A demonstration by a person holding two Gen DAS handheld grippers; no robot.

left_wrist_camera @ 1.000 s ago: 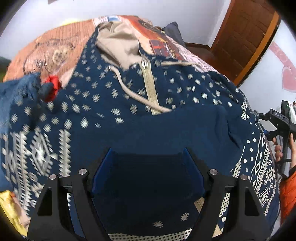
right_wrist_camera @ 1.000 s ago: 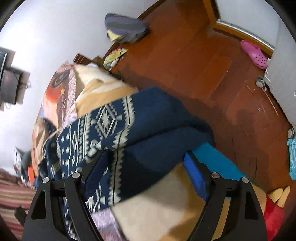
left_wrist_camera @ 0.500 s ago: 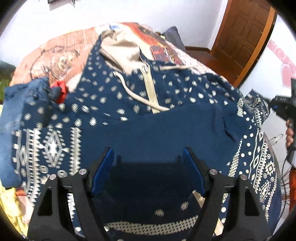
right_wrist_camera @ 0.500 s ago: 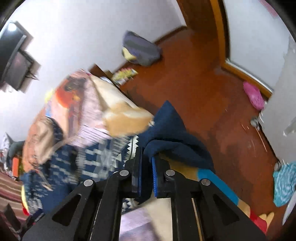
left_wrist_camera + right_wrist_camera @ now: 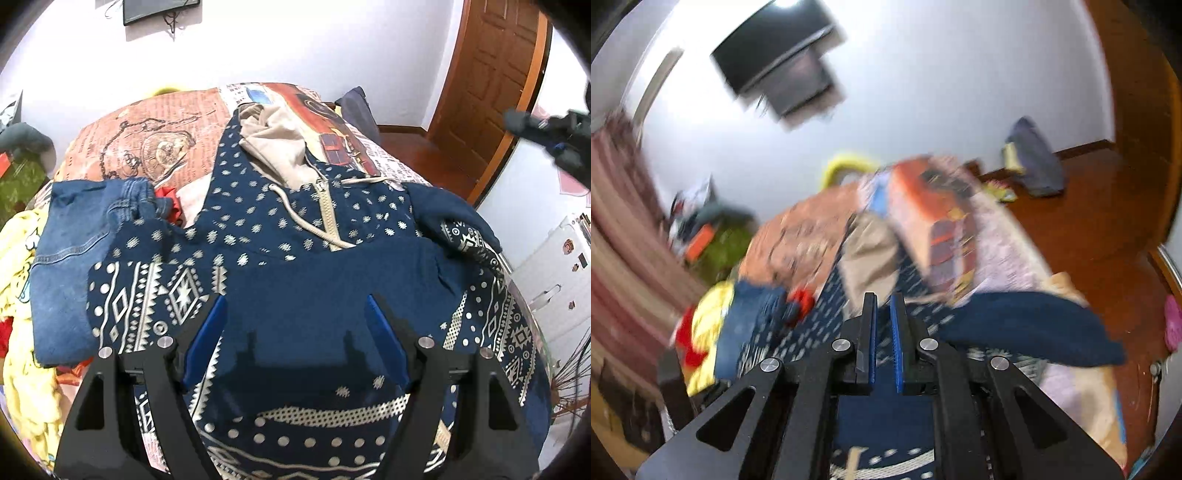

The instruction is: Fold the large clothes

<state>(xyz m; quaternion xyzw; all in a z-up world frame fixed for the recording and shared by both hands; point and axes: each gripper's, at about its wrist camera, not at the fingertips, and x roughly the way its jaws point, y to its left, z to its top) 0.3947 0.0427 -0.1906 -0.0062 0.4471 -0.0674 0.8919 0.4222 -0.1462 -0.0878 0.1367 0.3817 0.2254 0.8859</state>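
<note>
While spread front-up on bed (image 5: 155, 122), navy patterned hoodie (image 5: 295, 266) fills frame centre, hood toward 12 o'clock, zipper (image 5: 327, 214) running down middle. Left gripper (image 5: 295, 314) jaws wide, nothing between, above hoodie lower front. Right gripper (image 5: 882, 314) jaws nearly together, pinching navy fabric; view blurred. Folded jeans (image 5: 74, 251) at 9 o'clock, touching sleeve.

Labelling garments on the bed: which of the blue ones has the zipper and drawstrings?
The patterned navy hoodie spread over the bed's middle: beige zipper, cord drawstrings, beige-lined hood. The folded denim piece on its left side is plain blue, with stitched seams only.
</note>
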